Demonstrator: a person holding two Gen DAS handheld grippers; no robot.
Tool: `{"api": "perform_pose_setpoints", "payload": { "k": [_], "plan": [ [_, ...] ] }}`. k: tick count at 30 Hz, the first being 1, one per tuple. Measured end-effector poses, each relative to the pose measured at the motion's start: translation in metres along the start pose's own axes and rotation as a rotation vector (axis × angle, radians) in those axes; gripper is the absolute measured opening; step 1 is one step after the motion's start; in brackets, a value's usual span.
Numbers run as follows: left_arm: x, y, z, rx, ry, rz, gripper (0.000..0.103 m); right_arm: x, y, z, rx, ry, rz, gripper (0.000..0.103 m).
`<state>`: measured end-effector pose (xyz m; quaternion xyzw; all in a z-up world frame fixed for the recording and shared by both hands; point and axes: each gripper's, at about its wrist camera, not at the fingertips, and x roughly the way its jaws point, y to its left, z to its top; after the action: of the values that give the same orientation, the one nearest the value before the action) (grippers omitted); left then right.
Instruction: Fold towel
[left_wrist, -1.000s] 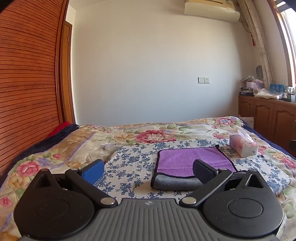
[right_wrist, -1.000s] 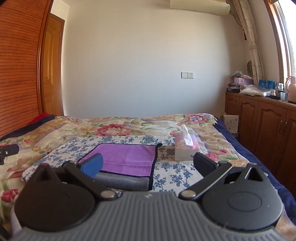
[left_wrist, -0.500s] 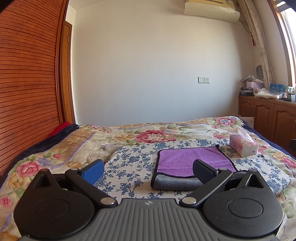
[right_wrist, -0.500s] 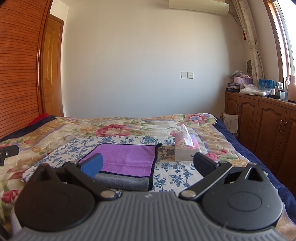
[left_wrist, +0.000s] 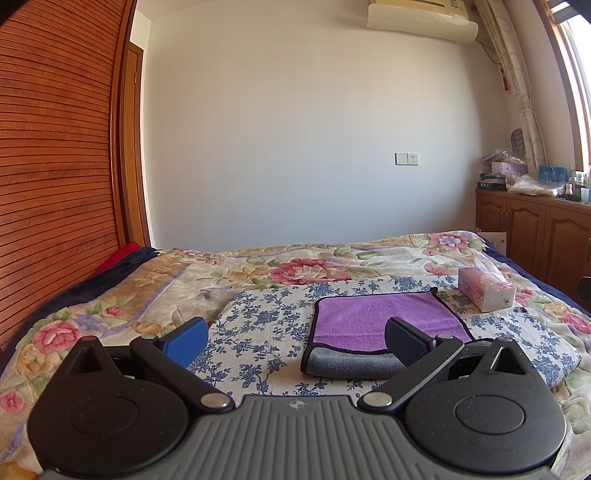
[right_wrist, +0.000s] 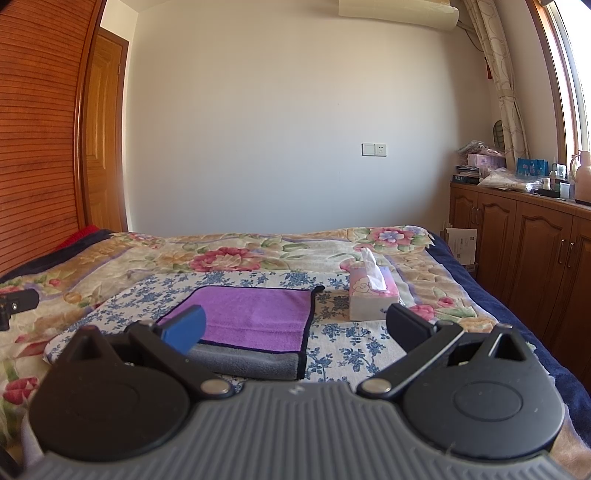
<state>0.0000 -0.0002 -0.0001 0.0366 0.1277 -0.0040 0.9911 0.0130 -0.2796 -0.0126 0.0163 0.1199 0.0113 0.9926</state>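
A purple towel (left_wrist: 373, 317) with a dark edge and grey underside lies folded flat on a blue-flowered cloth (left_wrist: 266, 325) on the bed. It also shows in the right wrist view (right_wrist: 258, 317). My left gripper (left_wrist: 295, 341) is open and empty, held back from the towel's near left corner. My right gripper (right_wrist: 295, 328) is open and empty, held back from the towel's near right corner. Neither touches the towel.
A pink tissue box (right_wrist: 373, 295) stands on the bed just right of the towel, also in the left wrist view (left_wrist: 485, 291). Wooden cabinets (right_wrist: 517, 236) run along the right. A slatted wooden wardrobe (left_wrist: 55, 184) is on the left. The floral bedspread (left_wrist: 295, 262) extends behind.
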Motion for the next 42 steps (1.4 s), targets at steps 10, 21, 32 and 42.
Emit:
{"api": "perform_pose_setpoints", "payload": {
  "k": [10, 21, 32, 42],
  "plan": [
    [0.0000, 0.0000, 0.0000, 0.001, 0.000, 0.000, 0.103, -0.0003, 0.0008, 0.0009, 0.000, 0.000, 0.000, 0.103],
    [0.0000, 0.0000, 0.0000, 0.001, 0.001, 0.001, 0.103, -0.0001, 0.0009, 0.0012, 0.000, 0.000, 0.000, 0.103],
    [0.0001, 0.0000, 0.0000, 0.002, 0.001, 0.001, 0.103, -0.0001, 0.0007, 0.0001, 0.001, 0.000, 0.001, 0.103],
    [0.0005, 0.0002, 0.0002, 0.019, 0.005, -0.009, 0.103, 0.0017, -0.0001, -0.0007, -0.002, 0.003, 0.005, 0.103]
  ]
}}
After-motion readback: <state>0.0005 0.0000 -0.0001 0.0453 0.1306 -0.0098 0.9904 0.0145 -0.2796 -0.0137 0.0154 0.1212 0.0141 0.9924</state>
